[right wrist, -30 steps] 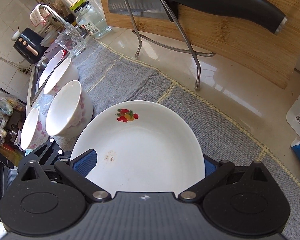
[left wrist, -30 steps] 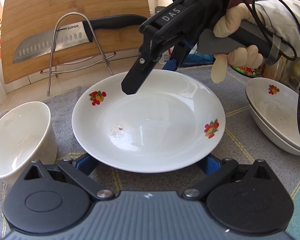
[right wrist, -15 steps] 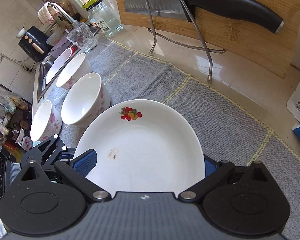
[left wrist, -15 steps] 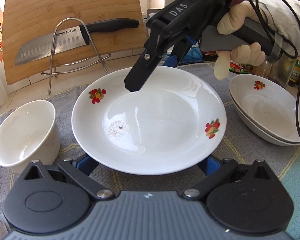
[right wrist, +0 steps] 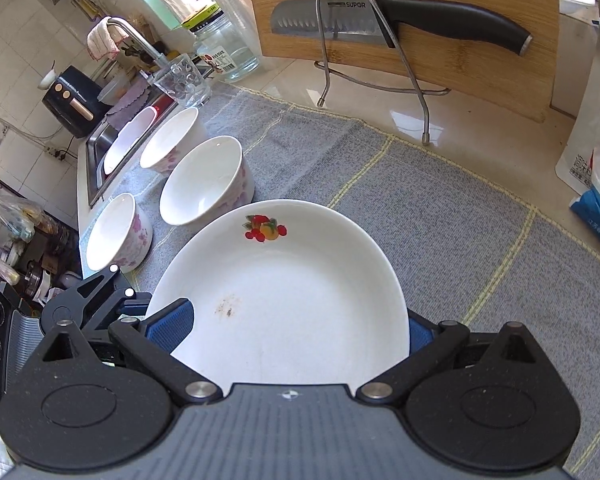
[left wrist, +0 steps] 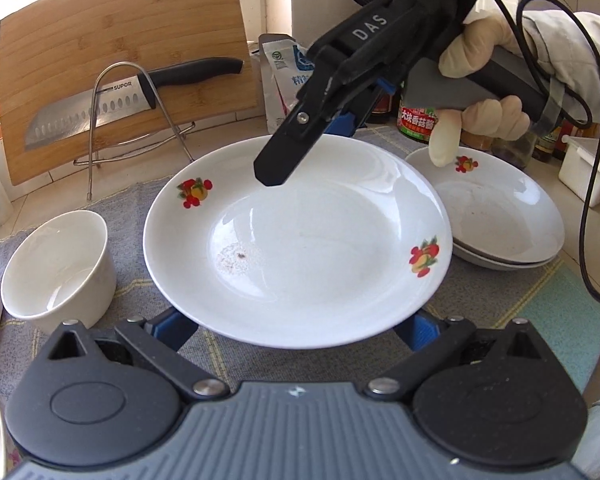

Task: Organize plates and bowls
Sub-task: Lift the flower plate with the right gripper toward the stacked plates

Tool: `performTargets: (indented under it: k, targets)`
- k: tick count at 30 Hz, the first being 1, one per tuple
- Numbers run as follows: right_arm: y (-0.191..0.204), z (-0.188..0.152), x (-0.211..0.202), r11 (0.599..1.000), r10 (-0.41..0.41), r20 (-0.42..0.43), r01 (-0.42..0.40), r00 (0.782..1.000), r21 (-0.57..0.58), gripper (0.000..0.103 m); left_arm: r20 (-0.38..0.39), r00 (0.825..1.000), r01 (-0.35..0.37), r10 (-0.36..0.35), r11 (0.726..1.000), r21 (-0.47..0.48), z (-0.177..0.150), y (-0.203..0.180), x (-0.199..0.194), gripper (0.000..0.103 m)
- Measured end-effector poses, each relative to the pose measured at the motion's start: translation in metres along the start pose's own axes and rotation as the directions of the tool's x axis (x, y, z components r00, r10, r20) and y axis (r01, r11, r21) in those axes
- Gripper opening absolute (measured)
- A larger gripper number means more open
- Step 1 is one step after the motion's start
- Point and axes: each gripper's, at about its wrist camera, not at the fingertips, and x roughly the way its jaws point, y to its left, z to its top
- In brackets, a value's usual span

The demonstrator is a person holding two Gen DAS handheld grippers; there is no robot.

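Left wrist view: the white plate (left wrist: 300, 240) with fruit decals and a little brown speck sits up off the grey mat (left wrist: 480, 300), and the left gripper (left wrist: 296, 328) has its blue pads spread wide, one at each side under the near rim, so it's cradling more than squeezing. The right gripper (left wrist: 300, 152) comes in from the far side, one black finger over the rim; can't tell how tight it is. Two stacked plates (left wrist: 500, 216) sit to the right, a white bowl (left wrist: 56, 264) to the left. Right wrist view: same plate (right wrist: 292, 300) fills the space between the right gripper's (right wrist: 296, 328) wide-open pads, three bowls (right wrist: 204, 180) beyond it by the sink (right wrist: 96, 148).
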Motion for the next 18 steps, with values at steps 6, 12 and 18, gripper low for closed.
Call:
performTargets:
  k: [6, 12, 18]
  targets:
    - [0.007, -0.021, -0.014, 0.999, -0.025, 0.032, 0.024, 0.999, 0.028, 0.103, 0.005, 0.999, 0.035, -0.035, 0.999, 0.031, 0.000, -0.012, -0.011, 0.101]
    - [0.012, -0.043, -0.030, 0.996, -0.062, 0.067, 0.058, 0.996, 0.066, 0.103, 0.024, 0.997, 0.073, -0.075, 0.994, 0.077, 0.000, -0.025, -0.022, 0.101]
    - [0.012, -0.066, -0.049, 0.990, -0.096, 0.103, 0.085, 0.990, 0.110, 0.103, 0.021, 0.991, 0.125, -0.129, 0.985, 0.119, 0.003, -0.042, -0.026, 0.101]
